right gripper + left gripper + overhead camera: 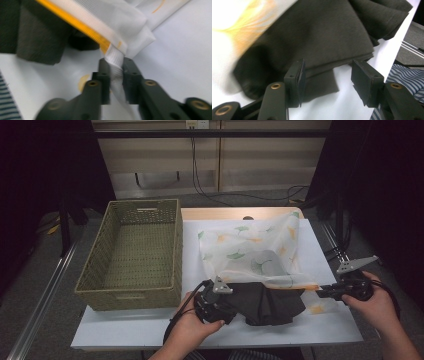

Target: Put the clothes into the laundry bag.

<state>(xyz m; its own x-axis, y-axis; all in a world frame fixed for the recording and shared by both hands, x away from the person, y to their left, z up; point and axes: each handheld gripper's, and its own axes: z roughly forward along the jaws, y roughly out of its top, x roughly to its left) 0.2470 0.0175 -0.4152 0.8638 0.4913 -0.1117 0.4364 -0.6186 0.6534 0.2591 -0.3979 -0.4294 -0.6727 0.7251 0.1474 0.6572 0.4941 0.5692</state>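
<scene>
White mesh bag (pixel 125 22) — unlabelled, pinched

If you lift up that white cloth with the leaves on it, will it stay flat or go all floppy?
Probably floppy: the white cloth already sags and folds over the dark cloth, and it bunches into a thin strip where the right gripper pinches its corner. It looks thin and see-through, so likely very light. It may slip a little, being smooth-looking mesh.

Left hand-held gripper (pixel 220 302) at lower centre of the high view, gripped by the left hand (pixel 192 322), jaws apart. Right hand-held gripper (pixel 327 291) at lower right, level, pointing left, held by the right hand (pixel 372 302), jaws pinched nearly together.
</scene>
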